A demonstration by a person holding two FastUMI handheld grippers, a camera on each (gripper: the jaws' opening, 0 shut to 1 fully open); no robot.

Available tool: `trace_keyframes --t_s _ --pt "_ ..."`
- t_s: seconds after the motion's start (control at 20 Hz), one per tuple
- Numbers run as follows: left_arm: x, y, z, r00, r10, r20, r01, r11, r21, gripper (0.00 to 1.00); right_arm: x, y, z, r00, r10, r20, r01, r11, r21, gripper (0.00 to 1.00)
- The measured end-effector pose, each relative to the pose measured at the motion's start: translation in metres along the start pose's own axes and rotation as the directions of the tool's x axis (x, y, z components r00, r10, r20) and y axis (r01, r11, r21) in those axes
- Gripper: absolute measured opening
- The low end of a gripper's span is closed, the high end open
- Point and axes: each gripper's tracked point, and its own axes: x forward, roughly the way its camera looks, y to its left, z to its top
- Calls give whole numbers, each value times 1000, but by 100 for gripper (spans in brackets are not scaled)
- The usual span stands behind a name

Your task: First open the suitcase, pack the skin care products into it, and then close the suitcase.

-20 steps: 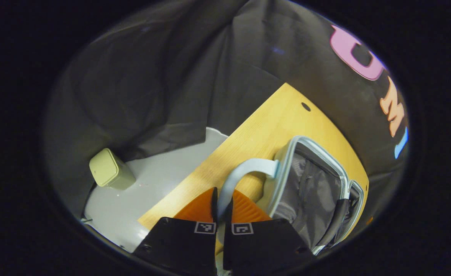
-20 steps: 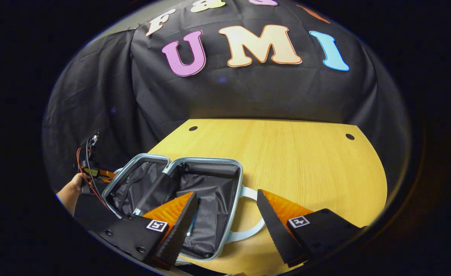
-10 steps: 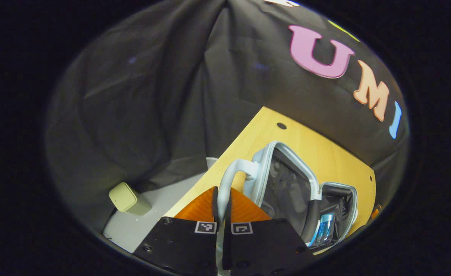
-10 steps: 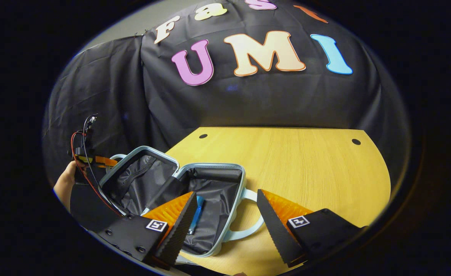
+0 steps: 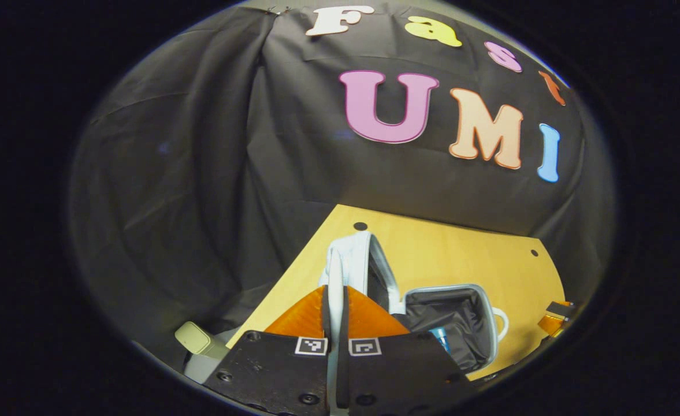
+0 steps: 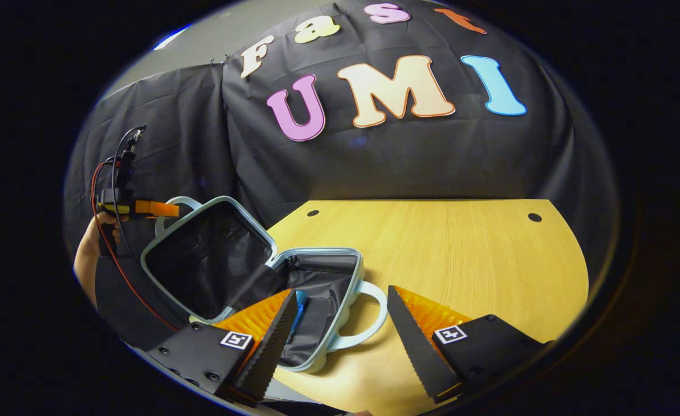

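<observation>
Swung up from lying flat a second ago, the suitcase lid (image 6: 207, 257) now stands roughly on edge above the base half (image 6: 316, 312), hinged along their shared side. The suitcase sits at the near left part of the counter (image 6: 461, 248), its base flat on the wood, with a blue skin care tube (image 6: 300, 303) lying inside against the dark lining.

The left gripper (image 5: 335, 300) is clamped tight on the lid's pale blue handle (image 5: 335, 271), both orange fingers pressed on the strap, and in the right gripper view it shows at far left, carried by a hand (image 6: 88, 248). The right gripper (image 6: 340, 323) hangs spread wide and empty just over the near edge of the base, one finger above the lining, the other beside the base's own handle (image 6: 368, 312).

Judging from this, closing is under way, and several things could spoil it. The lid may drop hard once past upright if the left gripper lets the thin handle slip. The loose black divider flap (image 6: 253, 286) between the halves could get caught in the rim and keep the shell from seating. The right gripper's finger over the opening risks being trapped under the falling lid. The light base might also slide across the counter, since nothing pins it. A pale bin (image 5: 198, 341) stands on the floor beyond the counter's edge.
</observation>
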Motion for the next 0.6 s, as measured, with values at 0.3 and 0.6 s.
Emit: trace_keyframes --t_s 0.3,0.6 --pt "-17 -95 9 988 -154 30 153 988 26 0 -24 -29 6 1000 -7 29 7 1000 19 98" --pt "-18 -189 -4 953 -303 -4 303 950 78 0 -42 -52 9 998 -36 51 33 998 48 98"
